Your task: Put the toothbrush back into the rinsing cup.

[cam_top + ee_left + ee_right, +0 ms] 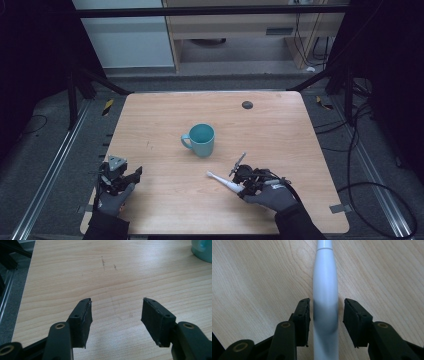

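A white toothbrush-like handle lies flat on the wooden table, near its front right. My right gripper straddles its thick end. In the right gripper view the handle runs straight up between the two black pads; the left pad sits right beside it and a small gap shows at the right pad, so the right gripper is open. A teal mug stands upright mid-table, its handle to the left. My left gripper rests open at the front left over bare wood, with the mug's edge far off.
A small dark round plug sits in the tabletop at the back. The table's left edge and a metal rail lie close to the left gripper. Cables trail on the floor to the right.
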Available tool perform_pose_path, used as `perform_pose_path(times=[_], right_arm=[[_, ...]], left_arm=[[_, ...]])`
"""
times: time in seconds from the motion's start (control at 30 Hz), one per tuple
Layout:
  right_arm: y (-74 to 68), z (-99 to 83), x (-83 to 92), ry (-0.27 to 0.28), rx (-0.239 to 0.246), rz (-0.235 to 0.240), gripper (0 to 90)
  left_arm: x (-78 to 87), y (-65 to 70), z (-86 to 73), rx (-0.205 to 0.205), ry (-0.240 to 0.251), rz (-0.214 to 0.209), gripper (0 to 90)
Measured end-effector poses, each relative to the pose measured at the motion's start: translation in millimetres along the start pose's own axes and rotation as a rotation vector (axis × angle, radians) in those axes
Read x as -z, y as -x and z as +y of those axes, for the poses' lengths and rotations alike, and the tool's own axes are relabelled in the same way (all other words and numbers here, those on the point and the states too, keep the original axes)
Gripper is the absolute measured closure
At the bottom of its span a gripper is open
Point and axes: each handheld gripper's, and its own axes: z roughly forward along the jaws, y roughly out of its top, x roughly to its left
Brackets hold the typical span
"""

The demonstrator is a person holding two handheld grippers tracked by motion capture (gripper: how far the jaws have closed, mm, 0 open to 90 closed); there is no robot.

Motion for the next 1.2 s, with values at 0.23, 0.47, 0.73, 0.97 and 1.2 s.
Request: perform_pose_path(times=[0.23,0.47,0.73,0.97,1.2], right_arm=[[-0.5,0.2,-4.1,-0.012,-0.005,-0.001,62.9],[-1.0,0.3,-6.7,-0.018,-0.009,0.004,65.6],[-1.9,0.3,-7.5,-0.021,-0.019,0.000,66.0],[-1.4,-2.3,-6.1,-0.006,-0.043,-0.008,66.4],[0.2,-5.3,11.0,0.065,-0.055,-0.004,66.5]], left_arm=[[-0.4,0.0,0.0,-0.001,-0.003,0.001,40.9],[-0.7,-0.1,-0.1,-0.001,-0.004,0.001,41.0],[-1.0,0.5,-0.1,-0.004,-0.008,-0.001,40.9],[-0.9,-0.1,-0.1,-0.002,-0.007,0.000,40.9],[-0.4,0.0,0.2,-0.004,-0.006,0.001,40.9]])
